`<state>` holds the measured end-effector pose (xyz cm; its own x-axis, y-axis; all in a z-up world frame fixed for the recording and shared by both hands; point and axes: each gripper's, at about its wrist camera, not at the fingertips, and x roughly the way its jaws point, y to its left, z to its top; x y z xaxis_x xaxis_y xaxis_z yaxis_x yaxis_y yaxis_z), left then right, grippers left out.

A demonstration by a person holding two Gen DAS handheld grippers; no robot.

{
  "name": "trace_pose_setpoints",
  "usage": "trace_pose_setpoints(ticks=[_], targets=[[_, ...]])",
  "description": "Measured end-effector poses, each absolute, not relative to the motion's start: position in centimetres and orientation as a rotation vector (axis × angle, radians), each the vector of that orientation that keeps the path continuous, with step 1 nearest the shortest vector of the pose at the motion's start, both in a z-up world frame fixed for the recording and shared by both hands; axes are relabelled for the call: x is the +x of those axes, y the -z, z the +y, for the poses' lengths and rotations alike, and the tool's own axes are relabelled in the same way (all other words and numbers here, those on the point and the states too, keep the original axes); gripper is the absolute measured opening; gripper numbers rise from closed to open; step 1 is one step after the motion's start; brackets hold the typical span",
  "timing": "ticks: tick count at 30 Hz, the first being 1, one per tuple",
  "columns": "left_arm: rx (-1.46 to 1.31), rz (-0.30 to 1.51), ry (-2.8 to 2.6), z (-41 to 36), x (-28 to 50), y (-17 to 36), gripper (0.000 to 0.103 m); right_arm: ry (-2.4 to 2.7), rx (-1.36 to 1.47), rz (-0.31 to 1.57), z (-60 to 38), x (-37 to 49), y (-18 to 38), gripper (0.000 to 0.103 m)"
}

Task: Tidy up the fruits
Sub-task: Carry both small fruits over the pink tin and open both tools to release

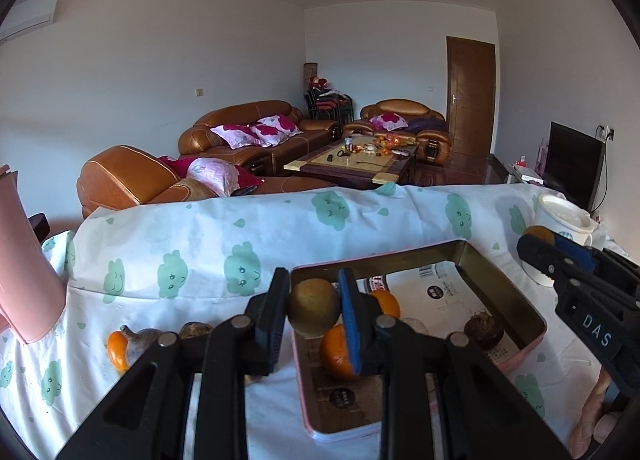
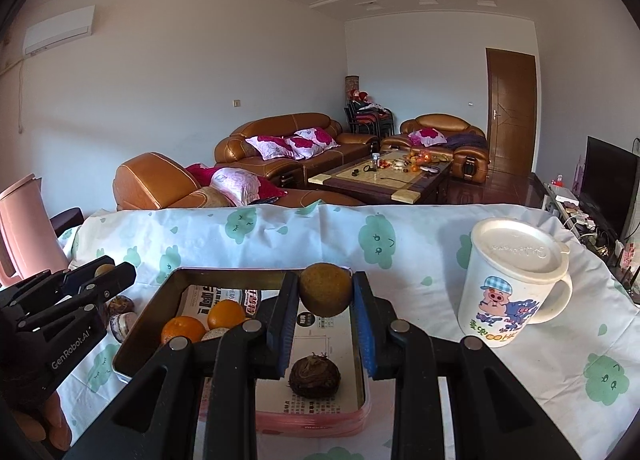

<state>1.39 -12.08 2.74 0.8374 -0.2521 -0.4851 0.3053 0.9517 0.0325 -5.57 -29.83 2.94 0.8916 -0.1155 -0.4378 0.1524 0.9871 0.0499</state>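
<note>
A shallow metal tray point(image 1: 502, 288) point(image 2: 144, 324) lined with printed paper sits on the cloth-covered table. In it lie two oranges point(image 1: 336, 352) point(image 2: 226, 314) and a dark brown round fruit point(image 1: 483, 330) point(image 2: 315, 375). My left gripper point(image 1: 314, 310) is shut on a brown-green round fruit point(image 1: 314, 307) above the tray's left edge. My right gripper point(image 2: 326, 294) is shut on a similar brown-green fruit point(image 2: 326, 290) above the tray. Each gripper also shows in the other's view, the right in the left wrist view point(image 1: 540, 242), the left in the right wrist view point(image 2: 102, 272).
Left of the tray lie an orange point(image 1: 116, 352) and several brownish fruits point(image 1: 196, 330) point(image 2: 122, 326). A pink kettle point(image 1: 24, 272) point(image 2: 24, 228) stands far left. A lidded white cartoon mug point(image 2: 512, 280) point(image 1: 560, 228) stands right of the tray. Sofas and a coffee table lie beyond.
</note>
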Motion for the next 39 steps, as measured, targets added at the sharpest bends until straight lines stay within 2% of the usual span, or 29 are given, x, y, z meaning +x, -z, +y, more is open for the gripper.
trace_pose_setpoints(ticks=[9, 26, 28, 29, 30, 33, 35, 36, 37, 39], targets=[[0.13, 0.571, 0.313, -16.2, 3.1, -1.3, 0.027, 0.143, 0.087, 0.531, -31.2, -3.4, -1.3, 0.029], [0.17, 0.651, 0.275, -17.0, 4.1, 1.0, 0.027, 0.029, 0.06, 0.639, -30.2, -1.1, 0.5, 0.029], [0.167, 0.646, 0.277, -16.9, 4.0, 1.0, 0.034, 0.012, 0.068, 0.644, -30.1, -1.1, 0.6, 0.029], [0.167, 0.642, 0.277, -16.9, 3.9, 0.9, 0.051, -0.008, 0.079, 0.646, -30.2, -1.1, 0.7, 0.031], [0.168, 0.634, 0.25, -16.9, 3.8, 0.9, 0.061, -0.024, 0.094, 0.648, -30.3, -1.0, 0.7, 0.034], [0.145, 0.605, 0.22, -16.1, 3.5, 0.5, 0.082, -0.019, 0.158, 0.63, -31.2, -1.3, 0.7, 0.039], [0.121, 0.587, 0.217, -15.6, 3.3, 0.1, 0.091, -0.024, 0.224, 0.609, -32.1, -1.7, 0.5, 0.044], [0.108, 0.575, 0.218, -15.3, 3.1, -0.1, 0.099, -0.024, 0.256, 0.588, -32.6, -2.0, 0.3, 0.048], [0.097, 0.558, 0.227, -15.1, 2.8, -0.4, 0.103, -0.02, 0.283, 0.561, -33.0, -2.4, 0.0, 0.053], [0.1, 0.514, 0.247, -14.8, 2.1, -1.0, 0.103, 0.001, 0.311, 0.502, -33.6, -3.3, -0.7, 0.075]])
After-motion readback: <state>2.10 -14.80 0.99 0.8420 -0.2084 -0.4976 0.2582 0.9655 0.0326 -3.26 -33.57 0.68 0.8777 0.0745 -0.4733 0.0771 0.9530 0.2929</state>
